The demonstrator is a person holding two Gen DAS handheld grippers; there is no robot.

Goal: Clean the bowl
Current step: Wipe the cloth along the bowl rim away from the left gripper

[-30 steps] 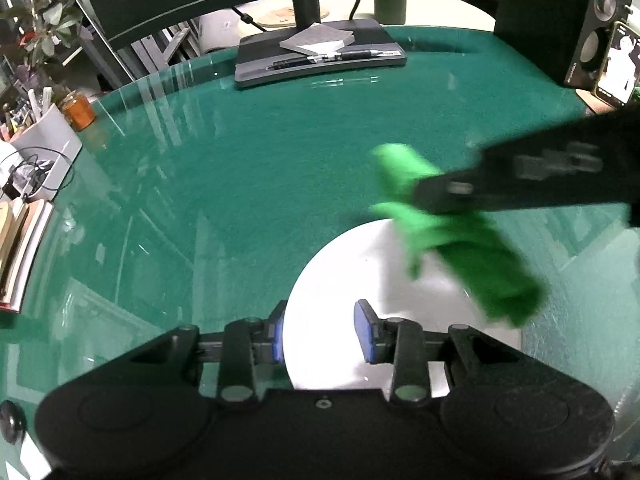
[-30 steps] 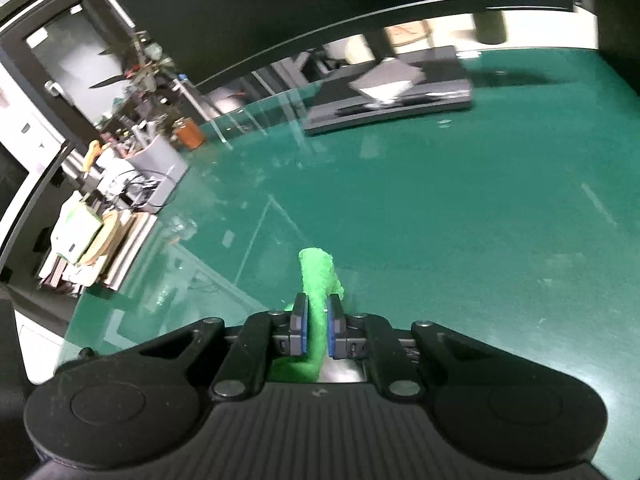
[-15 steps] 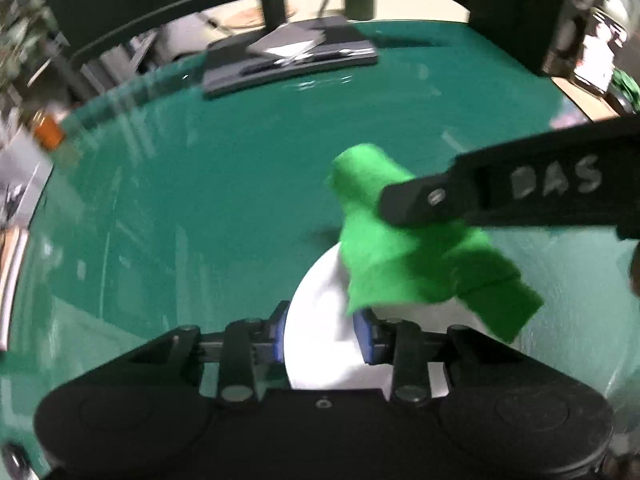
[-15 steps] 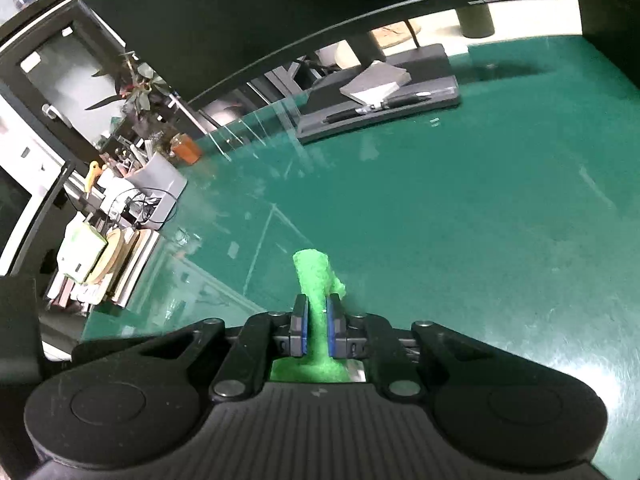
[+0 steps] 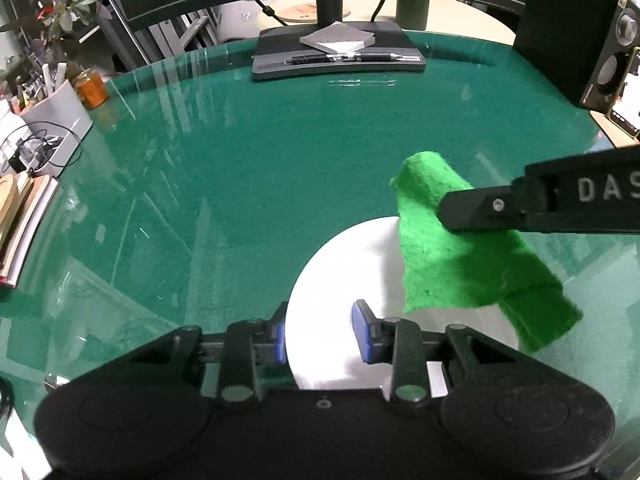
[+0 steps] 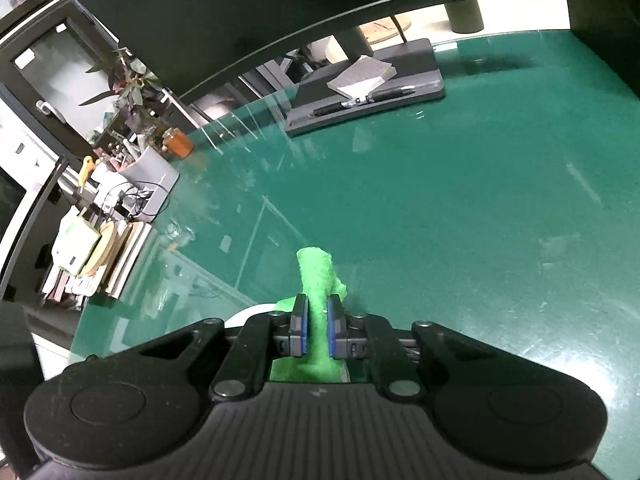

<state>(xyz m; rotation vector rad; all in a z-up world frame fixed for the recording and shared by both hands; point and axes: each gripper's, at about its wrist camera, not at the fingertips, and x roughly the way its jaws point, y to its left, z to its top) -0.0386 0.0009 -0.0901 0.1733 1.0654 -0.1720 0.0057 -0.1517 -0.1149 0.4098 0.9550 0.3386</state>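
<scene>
Wiping step: left tongs (image 5: pixel 319 334) clamp the rim of the bowl (image 5: pixel 344 276) near the tabletop's (image 5: pixel 248 184) front edge; right tongs (image 6: pixel 316 330), gripping the cloth (image 5: pixel 452 264), should next press it inside.

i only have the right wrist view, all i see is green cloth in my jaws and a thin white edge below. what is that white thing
Observer: A round white bowl, seen from the left wrist view, on the green glass table.
Operator: is anything holding it
Observer: Yes, the left gripper straddles its near rim, one pad outside and one inside.
Operator: where does my cloth hang
Observer: The green cloth, pinched in the right gripper, drapes over the bowl's right side.
</scene>
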